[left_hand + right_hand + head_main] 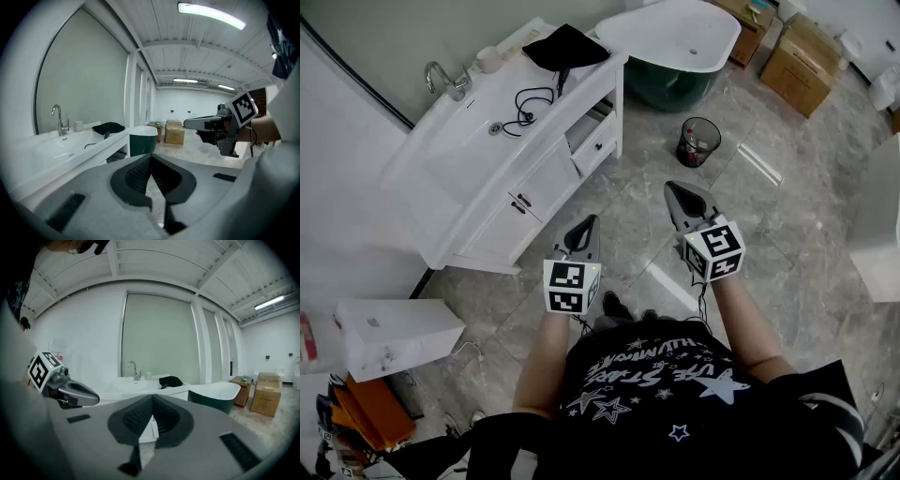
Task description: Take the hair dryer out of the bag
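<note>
A black bag (566,46) lies on the far end of the white vanity counter (459,141), with a black cord (528,105) trailing from it toward the basin. The bag also shows as a dark lump in the left gripper view (108,127) and the right gripper view (170,381). The hair dryer itself is hidden. My left gripper (590,223) is shut and empty, held over the floor well short of the vanity. My right gripper (670,189) is likewise shut and empty, a little farther forward. Each gripper sees the other: the right gripper (187,123) and the left gripper (96,399).
A chrome faucet (448,80) and a white cup (488,59) stand by the basin. Beyond the vanity sits a dark green bathtub (675,42). A black mesh bin (700,142) stands on the tile floor, cardboard boxes (802,56) behind it. A white box (394,336) lies at the left.
</note>
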### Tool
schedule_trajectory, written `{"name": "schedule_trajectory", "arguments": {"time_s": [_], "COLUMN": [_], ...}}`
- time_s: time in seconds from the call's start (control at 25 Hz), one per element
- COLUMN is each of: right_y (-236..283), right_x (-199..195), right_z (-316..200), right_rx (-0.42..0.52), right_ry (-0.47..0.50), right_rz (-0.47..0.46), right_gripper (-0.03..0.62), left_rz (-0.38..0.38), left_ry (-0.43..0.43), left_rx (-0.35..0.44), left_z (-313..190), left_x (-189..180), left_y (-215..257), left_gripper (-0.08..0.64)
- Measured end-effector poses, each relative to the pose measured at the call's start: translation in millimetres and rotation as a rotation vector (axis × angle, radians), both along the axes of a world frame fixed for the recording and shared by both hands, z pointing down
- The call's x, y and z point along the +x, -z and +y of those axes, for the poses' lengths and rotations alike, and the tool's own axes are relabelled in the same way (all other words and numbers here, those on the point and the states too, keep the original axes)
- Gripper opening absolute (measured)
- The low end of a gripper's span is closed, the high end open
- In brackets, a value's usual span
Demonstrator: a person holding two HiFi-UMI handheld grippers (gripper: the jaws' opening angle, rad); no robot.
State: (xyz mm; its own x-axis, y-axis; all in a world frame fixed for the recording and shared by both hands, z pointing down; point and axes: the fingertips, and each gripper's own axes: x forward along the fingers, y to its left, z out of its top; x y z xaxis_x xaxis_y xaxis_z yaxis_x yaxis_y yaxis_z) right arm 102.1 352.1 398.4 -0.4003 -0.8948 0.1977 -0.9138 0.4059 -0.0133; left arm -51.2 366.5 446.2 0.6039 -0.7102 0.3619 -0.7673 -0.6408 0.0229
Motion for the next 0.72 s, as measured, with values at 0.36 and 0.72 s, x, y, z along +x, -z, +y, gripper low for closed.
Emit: {"name": "schedule_trajectory", "arguments": {"time_s": [0.36,0.72], "right_y": [-7.2,-13.0], "right_x": [4.0,-21.1], "right_z": [22.7,25.7], "right_rx": [-0.028,-0.036], "right_ry": [-0.002,0.019], "right_rz": [-0.022,-0.004], "right_gripper": [0.006,0.006], "left_rz": [0.058,0.075], "left_ry": [0.047,0.086], "left_rx": [-0.022,-0.06], "left_z": [13.4,17.5], "left_x": [-8.9,-32.1], "left_y": [5.6,-7.0], "left_gripper": [0.011,0.011]}}
